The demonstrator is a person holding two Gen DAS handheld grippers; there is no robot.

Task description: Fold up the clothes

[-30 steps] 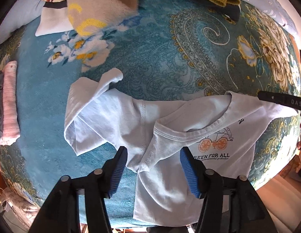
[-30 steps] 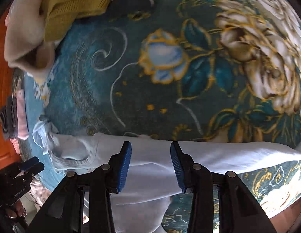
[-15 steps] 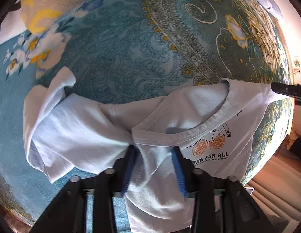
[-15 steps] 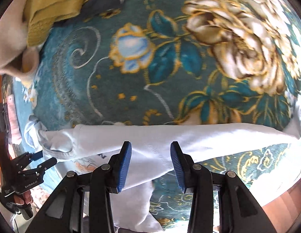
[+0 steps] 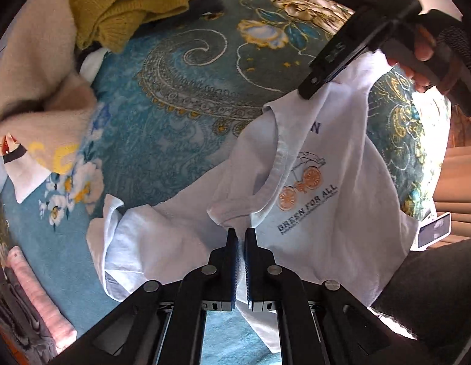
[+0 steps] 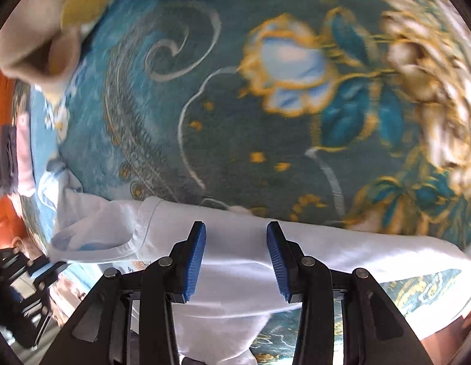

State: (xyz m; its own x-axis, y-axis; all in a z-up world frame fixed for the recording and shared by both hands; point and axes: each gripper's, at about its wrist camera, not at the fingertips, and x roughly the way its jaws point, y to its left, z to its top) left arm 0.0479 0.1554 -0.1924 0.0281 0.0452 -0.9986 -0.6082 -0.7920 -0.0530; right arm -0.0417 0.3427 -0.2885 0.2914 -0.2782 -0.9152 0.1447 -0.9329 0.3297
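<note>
Change: our left gripper point(image 5: 241, 235), wide one second ago, has now closed on the T-shirt point(image 5: 335, 200) beside the collar.
Left jaws: pressed together, white cloth pinched between them.
Right gripper point(image 6: 235, 254): we see jaws wide apart, with the shirt's shoulder between the fingers.
T-shirt place: crumpled on the teal flowered blanket point(image 5: 174, 115), print up.
Behind: yellow sweater point(image 5: 129, 9), well apart.

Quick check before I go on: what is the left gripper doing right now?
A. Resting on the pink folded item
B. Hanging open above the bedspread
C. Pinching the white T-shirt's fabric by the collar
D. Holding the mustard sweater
C: in the left wrist view, the left gripper has its blue pads nearly together with a fold of the white T-shirt caught between them.
</note>
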